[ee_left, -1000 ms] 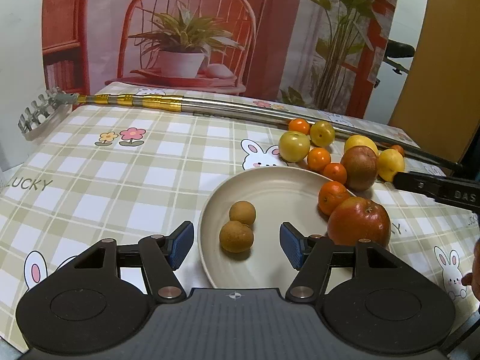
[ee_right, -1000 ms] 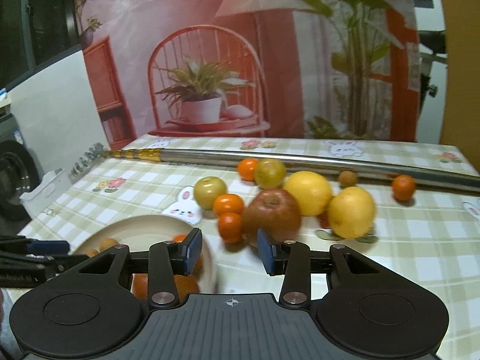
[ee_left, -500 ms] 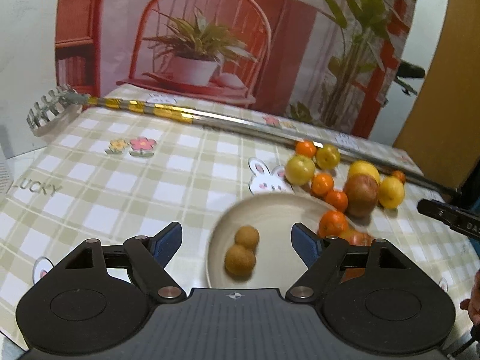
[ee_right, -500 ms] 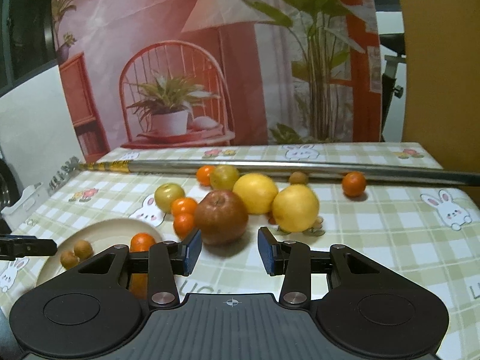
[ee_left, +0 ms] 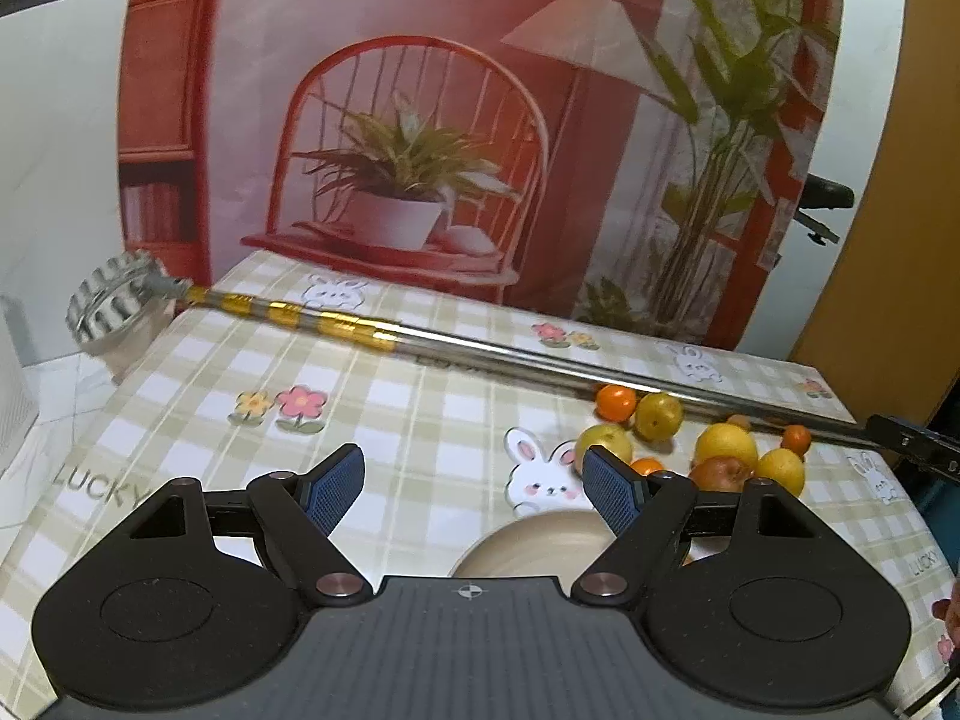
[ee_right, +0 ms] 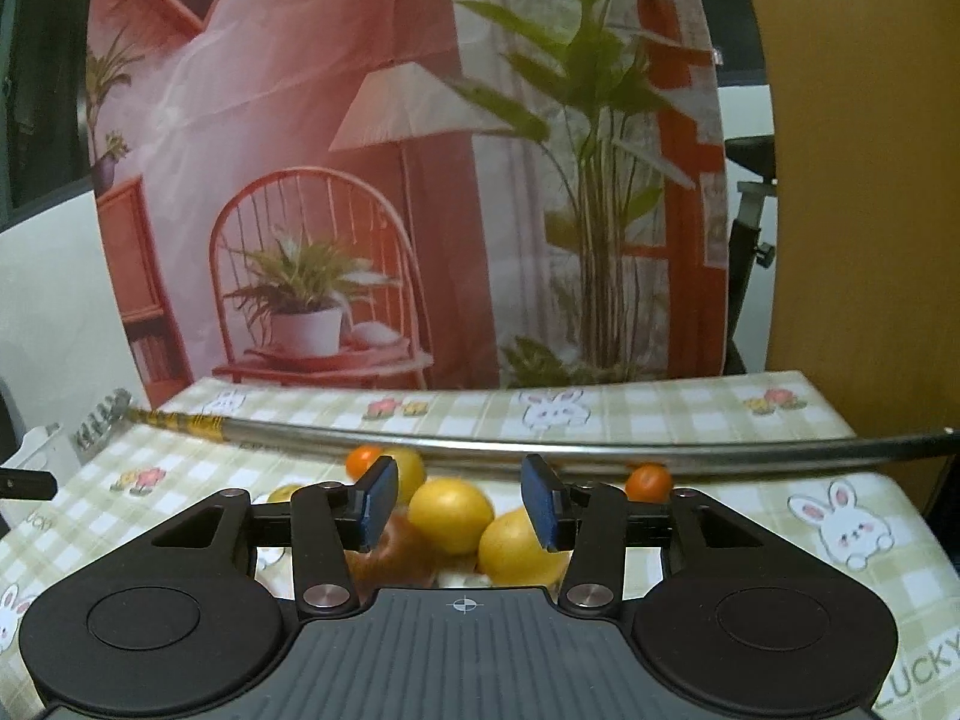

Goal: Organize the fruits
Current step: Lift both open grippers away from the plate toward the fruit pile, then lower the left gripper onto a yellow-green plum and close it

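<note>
1. The left gripper [ee_left: 474, 480] hangs above the checked tablecloth [ee_left: 198, 372] with its jaws spread wide and nothing between them; the right gripper [ee_right: 459, 501] is also spread and empty.

2. The fruits sit in a loose cluster beyond the right gripper's tips. A lemon [ee_right: 451, 515] shows in the gap between its jaws, a second lemon [ee_right: 516, 549] lies just under its right finger, and a reddish apple [ee_right: 396, 552] lies low by its left finger, partly hidden by the tool body.

3. An orange [ee_right: 648, 482] lies apart, beyond the right finger, near the metal pole [ee_right: 540, 447] that crosses the cloth behind the cluster.

4. Risk: the fruits are round and crowded together. A descent onto the nearer lemon could likely nudge its neighbours and send one rolling across the cloth.

5. Risk: the pole lies just behind the cluster, so a reach that runs too far forward could strike it.

6. Risk: a jaw closing off-centre on a lemon may squeeze it out sideways.

7. The only container is the beige plate [ee_left: 540, 546], just below the left gripper's right finger. Only a sliver of its rim shows, so its contents cannot be told.

8. From the left view, the cluster lies right of that plate, with a yellow-green fruit [ee_left: 603, 443] nearest the right finger.
</note>
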`<state>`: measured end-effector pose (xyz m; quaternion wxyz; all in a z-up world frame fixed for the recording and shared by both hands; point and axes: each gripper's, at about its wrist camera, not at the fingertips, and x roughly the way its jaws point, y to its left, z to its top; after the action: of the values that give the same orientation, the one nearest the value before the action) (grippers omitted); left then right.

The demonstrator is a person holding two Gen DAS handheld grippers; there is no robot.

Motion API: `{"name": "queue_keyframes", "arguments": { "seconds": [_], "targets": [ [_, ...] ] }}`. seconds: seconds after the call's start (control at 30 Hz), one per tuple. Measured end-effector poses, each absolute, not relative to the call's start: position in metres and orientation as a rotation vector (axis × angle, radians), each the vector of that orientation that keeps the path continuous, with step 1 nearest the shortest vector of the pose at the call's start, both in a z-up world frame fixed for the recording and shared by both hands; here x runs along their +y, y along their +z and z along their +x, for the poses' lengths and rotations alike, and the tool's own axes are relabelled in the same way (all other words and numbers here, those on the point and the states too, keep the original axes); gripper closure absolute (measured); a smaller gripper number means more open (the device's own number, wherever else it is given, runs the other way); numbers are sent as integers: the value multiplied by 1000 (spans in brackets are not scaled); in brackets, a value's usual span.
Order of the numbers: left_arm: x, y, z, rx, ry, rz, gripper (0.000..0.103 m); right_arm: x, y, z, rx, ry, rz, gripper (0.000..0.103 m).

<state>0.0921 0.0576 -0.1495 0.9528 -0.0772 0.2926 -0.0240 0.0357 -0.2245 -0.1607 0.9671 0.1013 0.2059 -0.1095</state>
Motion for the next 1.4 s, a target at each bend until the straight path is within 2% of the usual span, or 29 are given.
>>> {"name": "queue_keyframes", "arguments": {
  "seconds": [0.43,0.93,1.07,1.33,1.4],
  "targets": [
    [23,-146,131,621,-116,-125,21,-250,-163,55,432,-218,211,60],
    [-18,-173,189,732,-190,-38,21,-282,-183,64,459,-243,250,60],
    [-20,-180,203,749,-215,-59,28,-288,-188,67,466,-244,259,60],
    [-27,-199,240,879,-192,-121,28,-296,-197,72,475,-243,277,60],
    [-26,-205,251,919,-182,-166,37,-297,-199,73,479,-245,281,60]
  ]
}}
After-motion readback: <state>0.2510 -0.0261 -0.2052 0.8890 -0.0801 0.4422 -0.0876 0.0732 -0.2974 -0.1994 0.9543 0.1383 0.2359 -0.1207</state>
